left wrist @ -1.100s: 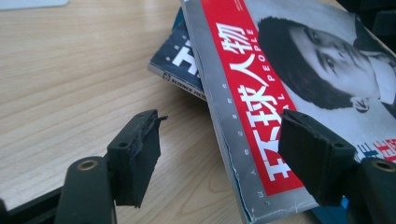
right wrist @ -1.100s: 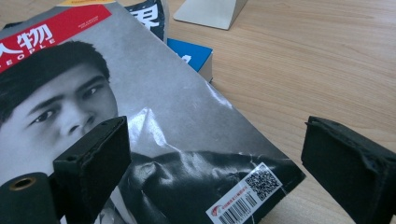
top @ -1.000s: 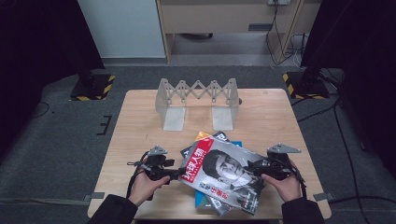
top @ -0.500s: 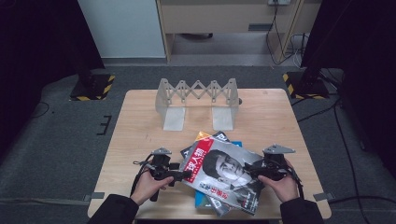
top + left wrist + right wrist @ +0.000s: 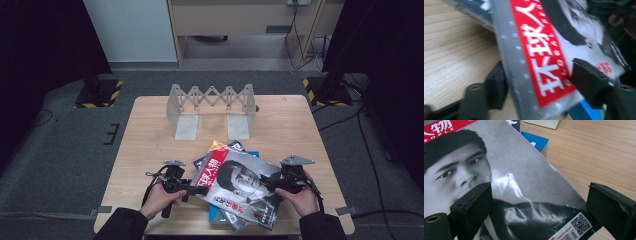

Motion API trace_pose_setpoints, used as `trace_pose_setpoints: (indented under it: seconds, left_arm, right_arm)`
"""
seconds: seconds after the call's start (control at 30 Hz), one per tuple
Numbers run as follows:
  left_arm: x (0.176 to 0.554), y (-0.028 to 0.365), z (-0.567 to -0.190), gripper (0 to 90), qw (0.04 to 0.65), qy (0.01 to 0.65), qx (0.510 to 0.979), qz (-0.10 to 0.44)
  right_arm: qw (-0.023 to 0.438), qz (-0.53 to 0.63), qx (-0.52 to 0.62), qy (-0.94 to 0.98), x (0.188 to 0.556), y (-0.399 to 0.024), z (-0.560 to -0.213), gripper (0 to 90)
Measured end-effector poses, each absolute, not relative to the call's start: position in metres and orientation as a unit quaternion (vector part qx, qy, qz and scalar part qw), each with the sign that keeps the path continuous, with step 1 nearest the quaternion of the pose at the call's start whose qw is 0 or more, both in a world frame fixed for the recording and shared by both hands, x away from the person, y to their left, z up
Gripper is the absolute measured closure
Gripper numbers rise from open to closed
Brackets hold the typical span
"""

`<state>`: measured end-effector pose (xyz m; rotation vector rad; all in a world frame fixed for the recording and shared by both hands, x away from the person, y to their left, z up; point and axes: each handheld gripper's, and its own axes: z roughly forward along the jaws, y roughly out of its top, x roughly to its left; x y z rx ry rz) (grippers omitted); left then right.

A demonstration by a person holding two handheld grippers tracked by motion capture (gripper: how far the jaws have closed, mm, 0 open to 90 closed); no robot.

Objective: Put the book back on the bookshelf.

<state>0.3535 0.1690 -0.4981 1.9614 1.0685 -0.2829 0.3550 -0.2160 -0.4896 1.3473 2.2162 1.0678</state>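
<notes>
A magazine (image 5: pixel 235 182) with a red title band and a black-and-white portrait tops a loose pile at the table's front middle. My left gripper (image 5: pixel 197 189) is at its left edge. In the left gripper view the jaws (image 5: pixel 544 82) straddle the magazine (image 5: pixel 536 50) edge; they have just been closing and stand apart from it. My right gripper (image 5: pixel 270 182) is at the right edge. There its jaws (image 5: pixel 541 202) stand open, one over the cover (image 5: pixel 524 170), one beyond the barcode corner.
A blue book (image 5: pixel 216 214) and other magazines lie under the top one. A grey accordion-style rack (image 5: pixel 212 107) stands at the back middle of the wooden table (image 5: pixel 150 145). Bare wood lies to either side of the pile.
The left gripper has edged slightly in toward the magazine's left edge. The right hand and the pile look the same.
</notes>
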Motion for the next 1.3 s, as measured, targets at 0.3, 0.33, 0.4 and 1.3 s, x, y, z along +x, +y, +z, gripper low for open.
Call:
trace_pose_setpoints:
  seconds: [0.3,0.33,0.4,1.3]
  left_arm:
    - [0.354,0.174,-0.48,48.8,0.475,0.437,0.757,-0.107]
    - [0.354,0.173,-0.48,48.8,0.476,0.44,0.753,-0.11]
    - [0.356,0.17,-0.481,48.8,0.481,0.447,0.744,-0.122]
    - [0.361,0.166,-0.436,82.2,0.492,0.468,0.721,-0.142]
  right_arm:
    - [0.163,0.38,0.472,0.778,0.355,-0.215,-0.491,7.1]
    - [0.162,0.381,0.473,0.778,0.356,-0.215,-0.491,7.0]
    - [0.161,0.383,0.473,0.777,0.355,-0.215,-0.492,7.0]
    - [0.213,0.384,0.516,0.735,0.359,-0.252,-0.482,7.2]
